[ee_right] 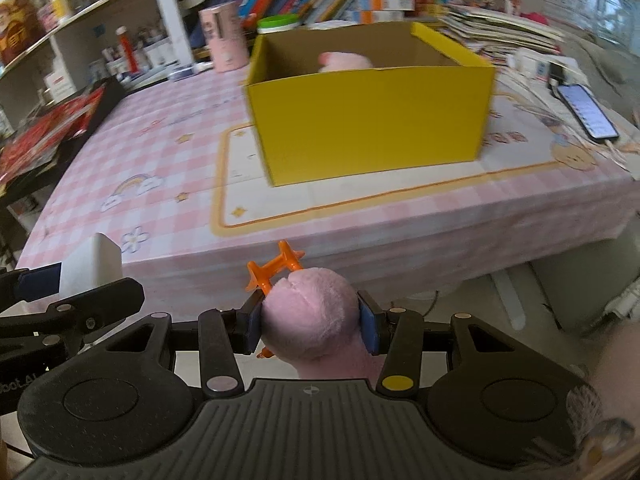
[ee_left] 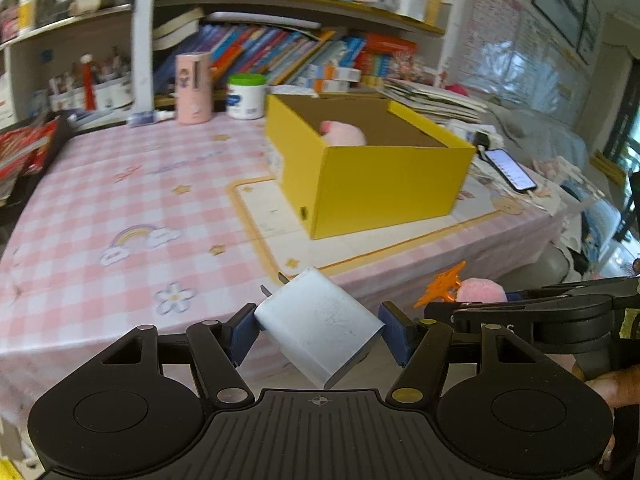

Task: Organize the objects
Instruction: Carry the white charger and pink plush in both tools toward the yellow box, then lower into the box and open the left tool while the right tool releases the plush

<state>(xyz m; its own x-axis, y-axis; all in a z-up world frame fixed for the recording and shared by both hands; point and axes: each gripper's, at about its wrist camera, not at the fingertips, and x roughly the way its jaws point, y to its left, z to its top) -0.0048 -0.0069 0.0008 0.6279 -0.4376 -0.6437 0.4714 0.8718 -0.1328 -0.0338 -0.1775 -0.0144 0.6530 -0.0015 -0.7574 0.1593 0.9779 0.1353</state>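
2 hand-held grippers: left [ee_left: 318, 330] clamps boxy white charger [ee_left: 318, 326], right [ee_right: 312, 320] squeezes fuzzy pink plush [ee_right: 312, 316].

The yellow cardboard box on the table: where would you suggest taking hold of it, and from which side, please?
Grip the yellow cardboard box by a thin side wall near the rim, coming down from above. Its top is open and the walls stand upright, so one finger could probably slip inside and one outside. Both grippers are full now: left holds a white charger, right a pink plush toy.
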